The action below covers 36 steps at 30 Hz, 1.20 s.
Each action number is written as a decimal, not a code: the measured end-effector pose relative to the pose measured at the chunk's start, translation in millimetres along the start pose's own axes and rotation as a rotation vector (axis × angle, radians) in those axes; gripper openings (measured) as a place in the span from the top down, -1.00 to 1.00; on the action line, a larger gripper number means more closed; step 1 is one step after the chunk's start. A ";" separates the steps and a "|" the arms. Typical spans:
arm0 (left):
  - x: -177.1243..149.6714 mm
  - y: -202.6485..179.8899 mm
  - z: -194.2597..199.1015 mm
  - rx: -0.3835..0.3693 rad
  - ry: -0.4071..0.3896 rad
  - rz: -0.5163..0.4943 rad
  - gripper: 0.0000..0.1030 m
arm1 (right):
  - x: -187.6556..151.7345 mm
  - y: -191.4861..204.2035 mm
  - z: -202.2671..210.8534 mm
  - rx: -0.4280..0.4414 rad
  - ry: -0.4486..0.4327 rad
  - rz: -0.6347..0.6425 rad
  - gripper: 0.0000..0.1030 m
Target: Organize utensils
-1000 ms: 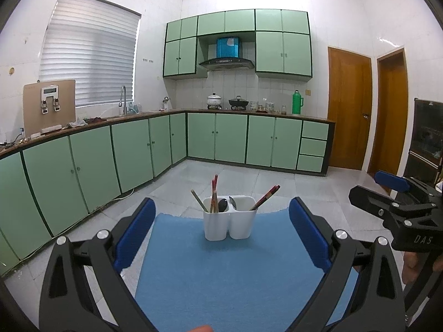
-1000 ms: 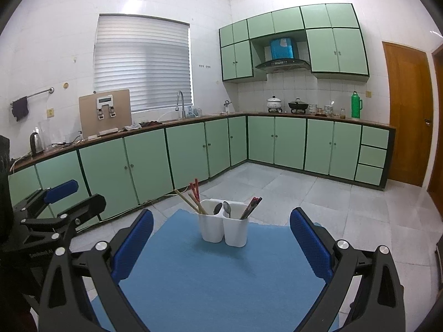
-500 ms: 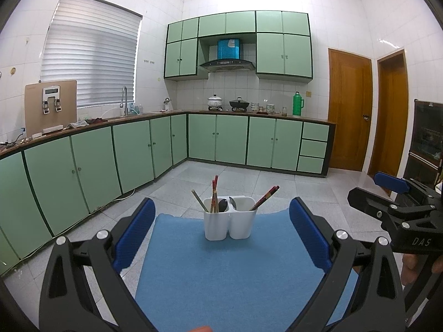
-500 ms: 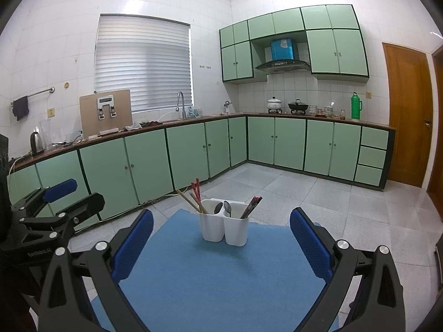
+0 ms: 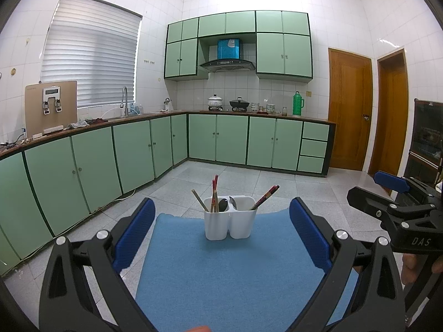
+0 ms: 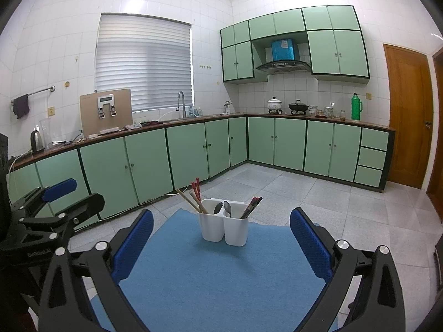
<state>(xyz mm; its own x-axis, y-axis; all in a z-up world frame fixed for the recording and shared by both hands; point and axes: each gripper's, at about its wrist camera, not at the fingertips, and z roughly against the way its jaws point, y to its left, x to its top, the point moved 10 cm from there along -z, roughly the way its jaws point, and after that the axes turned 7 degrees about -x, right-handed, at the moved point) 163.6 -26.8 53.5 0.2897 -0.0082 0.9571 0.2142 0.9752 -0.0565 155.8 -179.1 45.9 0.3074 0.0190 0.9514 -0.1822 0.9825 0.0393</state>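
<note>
From the left wrist, the left gripper [image 5: 220, 233] has its jaws wide apart and empty above the blue mat [image 5: 229, 274], with the white two-compartment utensil holder [image 5: 229, 222] standing upright at the mat's far edge, chopsticks [image 5: 213, 196] in its left cup. From the right wrist, the right gripper [image 6: 221, 244] likewise has its jaws spread on nothing, the holder [image 6: 223, 222] ahead between them, two spoons [image 6: 223, 208] at its middle.

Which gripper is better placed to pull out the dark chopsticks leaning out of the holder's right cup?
Probably the right gripper: open, empty, and on the side the dark chopsticks lean toward. The left gripper is open too, but would reach across the holder.
</note>
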 end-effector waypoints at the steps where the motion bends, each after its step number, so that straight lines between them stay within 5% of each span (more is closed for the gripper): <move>1: 0.0 0.0 0.1 0.000 0.000 0.000 -0.84 | 0.0 0.0 0.2 0.000 0.000 0.000 -0.88; 36: -2.2 1.3 -1.5 -0.001 0.004 0.005 -0.84 | -0.6 2.2 -1.8 0.001 0.015 0.013 -0.88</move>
<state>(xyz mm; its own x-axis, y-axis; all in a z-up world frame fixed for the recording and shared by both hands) 164.7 -25.8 50.8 0.2946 -0.0043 0.9556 0.2134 0.9750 -0.0614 156.9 -176.6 44.8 0.3191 0.0346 0.9471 -0.1873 0.9819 0.0272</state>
